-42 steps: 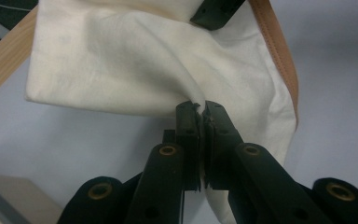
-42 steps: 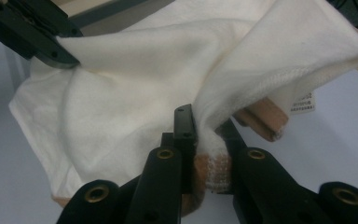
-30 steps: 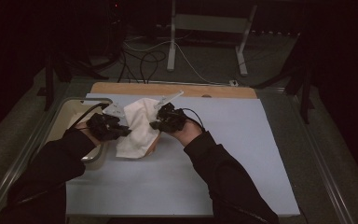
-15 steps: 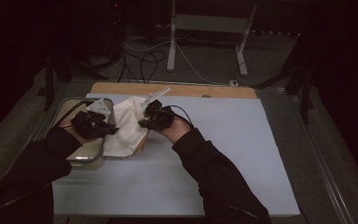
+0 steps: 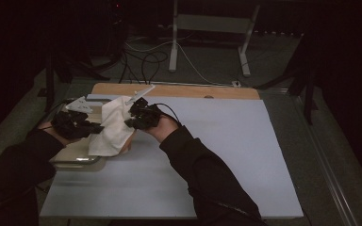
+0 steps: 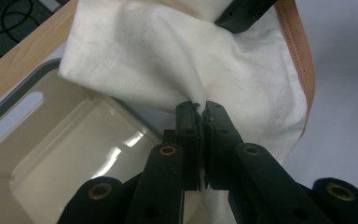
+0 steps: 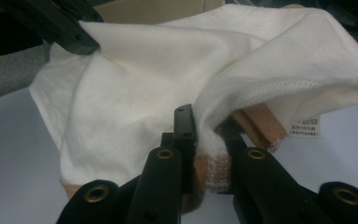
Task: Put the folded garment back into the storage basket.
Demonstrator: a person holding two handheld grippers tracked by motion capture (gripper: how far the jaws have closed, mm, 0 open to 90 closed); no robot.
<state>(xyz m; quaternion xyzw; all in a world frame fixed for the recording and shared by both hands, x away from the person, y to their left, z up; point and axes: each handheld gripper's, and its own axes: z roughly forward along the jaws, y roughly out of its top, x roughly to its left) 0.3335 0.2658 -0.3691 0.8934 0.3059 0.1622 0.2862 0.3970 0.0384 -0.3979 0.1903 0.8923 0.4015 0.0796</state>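
Both tools were clenched on the white cloth (image 5: 111, 127): the left gripper (image 6: 200, 122) pinched a bunched fold just ahead of its tips, and the right gripper (image 7: 204, 140) bit a stitched hem with a tan band, so the cloth hung slack between them above the cream tray (image 6: 51, 158) that lay below and beside the left gripper. To lower it in well, I judged both grips should hold firm and move together, keeping the sagging middle inside the tray's rim. The cloth looked soft, matte and creased with a small printed label (image 7: 304, 126); the tray looked smooth, glossy and round-cornered with a slotted handle.
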